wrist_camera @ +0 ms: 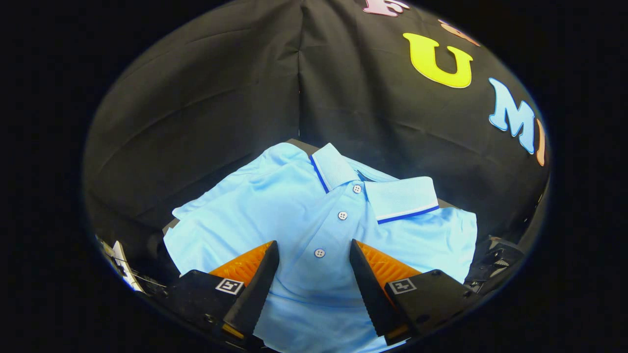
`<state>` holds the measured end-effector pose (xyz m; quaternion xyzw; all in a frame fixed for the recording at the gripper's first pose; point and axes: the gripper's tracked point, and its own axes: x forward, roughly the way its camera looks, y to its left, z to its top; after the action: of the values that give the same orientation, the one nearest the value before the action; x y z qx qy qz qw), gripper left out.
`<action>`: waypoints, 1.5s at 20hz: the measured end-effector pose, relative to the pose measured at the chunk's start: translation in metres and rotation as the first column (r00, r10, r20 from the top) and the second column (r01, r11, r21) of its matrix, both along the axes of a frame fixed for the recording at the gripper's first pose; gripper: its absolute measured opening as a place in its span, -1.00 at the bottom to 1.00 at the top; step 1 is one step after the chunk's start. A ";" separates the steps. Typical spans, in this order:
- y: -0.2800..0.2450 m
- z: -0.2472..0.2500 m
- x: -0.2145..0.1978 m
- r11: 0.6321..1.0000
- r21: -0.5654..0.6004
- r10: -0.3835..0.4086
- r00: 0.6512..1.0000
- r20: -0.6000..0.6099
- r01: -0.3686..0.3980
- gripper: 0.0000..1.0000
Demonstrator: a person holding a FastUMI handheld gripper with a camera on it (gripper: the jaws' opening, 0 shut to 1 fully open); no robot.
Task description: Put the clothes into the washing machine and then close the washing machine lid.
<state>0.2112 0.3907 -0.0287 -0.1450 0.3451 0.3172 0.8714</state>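
A light blue polo shirt (274, 215) lies spread flat on a dark surface, collar pointing away from me, with three white buttons running down its placket. My gripper (314, 252) is open just above the shirt's chest. Its two fingers stand wide apart on either side of the lowest button (320, 253). Whether the fingertips (271, 255) touch the cloth I cannot tell. Nothing is pinched between them.
The black cloth wall of the booth rises right behind the shirt, with a corner fold straight ahead. A white object (120, 267) lies low at the left beside the shirt, and dark equipment (498, 260) sits at the right.
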 end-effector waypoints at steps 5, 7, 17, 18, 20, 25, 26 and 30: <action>-0.001 0.000 0.002 0.996 0.088 -0.028 1.000 0.006 0.027 -0.44; -0.007 0.003 0.005 0.996 0.085 -0.033 0.999 0.013 0.031 -0.78; -0.014 0.052 0.000 0.965 0.259 -0.064 0.994 0.092 0.038 -0.97; -0.016 0.058 -0.004 0.960 0.278 -0.060 0.993 0.101 0.030 -0.97; -0.020 0.069 -0.007 0.949 0.315 -0.053 0.993 0.107 0.017 -0.98; -0.037 0.099 -0.015 0.924 0.381 -0.028 0.990 0.141 -0.028 -0.98; -0.043 0.104 -0.014 0.918 0.394 -0.030 0.989 0.148 -0.031 -0.98; -0.063 0.120 -0.011 0.908 0.416 -0.025 0.987 0.157 -0.043 -0.98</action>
<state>0.2003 0.3273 0.0913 0.0185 0.1979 0.3752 0.9054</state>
